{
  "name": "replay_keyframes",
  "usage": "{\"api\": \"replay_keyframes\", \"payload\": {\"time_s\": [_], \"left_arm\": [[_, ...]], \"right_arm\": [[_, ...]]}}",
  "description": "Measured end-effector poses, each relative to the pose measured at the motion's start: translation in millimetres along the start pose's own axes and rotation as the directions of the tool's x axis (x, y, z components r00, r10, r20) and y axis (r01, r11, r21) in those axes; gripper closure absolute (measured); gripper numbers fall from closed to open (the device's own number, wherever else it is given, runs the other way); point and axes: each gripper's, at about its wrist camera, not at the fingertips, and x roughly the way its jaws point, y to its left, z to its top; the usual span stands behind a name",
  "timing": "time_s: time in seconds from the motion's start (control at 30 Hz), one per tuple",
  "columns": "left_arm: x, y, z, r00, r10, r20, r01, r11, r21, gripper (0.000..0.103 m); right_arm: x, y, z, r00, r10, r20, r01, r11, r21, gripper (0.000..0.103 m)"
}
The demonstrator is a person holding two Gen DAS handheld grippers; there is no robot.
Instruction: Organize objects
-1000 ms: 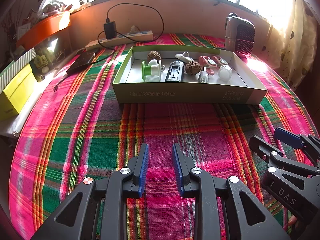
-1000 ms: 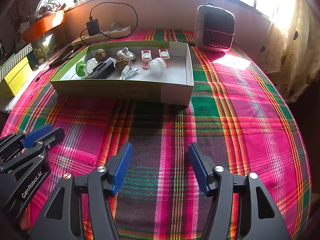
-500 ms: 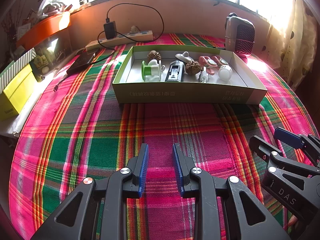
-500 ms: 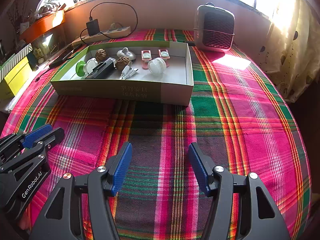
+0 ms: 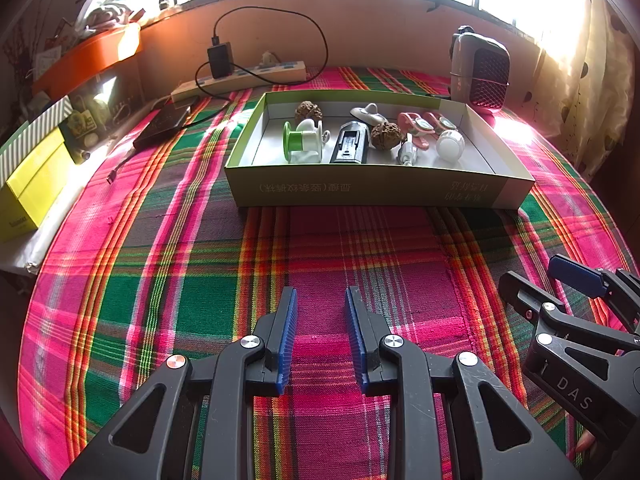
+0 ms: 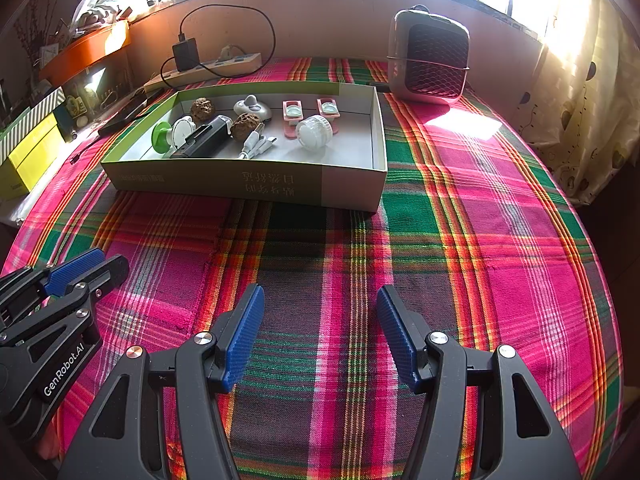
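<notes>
While both grippers hang over bare plaid cloth (image 6: 460, 216), nothing blocks the box (image 6: 256, 182).
Left gripper (image 5: 321, 304) fingers part-spread, right gripper (image 6: 320, 304) fingers wide, both empty; small items sit inside box mid-desk, heater (image 6: 430, 64) and power strip (image 5: 240, 78) along far edge.

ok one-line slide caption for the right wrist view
Open right hand-held gripper over plaid cloth, facing a box of small items.
</notes>
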Motion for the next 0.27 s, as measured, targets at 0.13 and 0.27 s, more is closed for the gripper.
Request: {"api": "replay_keyframes", "payload": {"time_s": [0.13, 0.27], "left_arm": [[0.0, 0.1, -0.1, 1.000, 0.000, 0.000, 0.000, 1.000, 0.000, 0.080], [0.0, 0.1, -0.1, 1.000, -0.002, 0.000, 0.002, 1.000, -0.001, 0.080]], "right_arm": [[0.0, 0.0, 0.0, 1.000, 0.000, 0.000, 0.000, 1.000, 0.000, 0.044], [0.0, 0.0, 0.0, 1.000, 0.000, 0.000, 0.000, 1.000, 0.000, 0.044]]}}
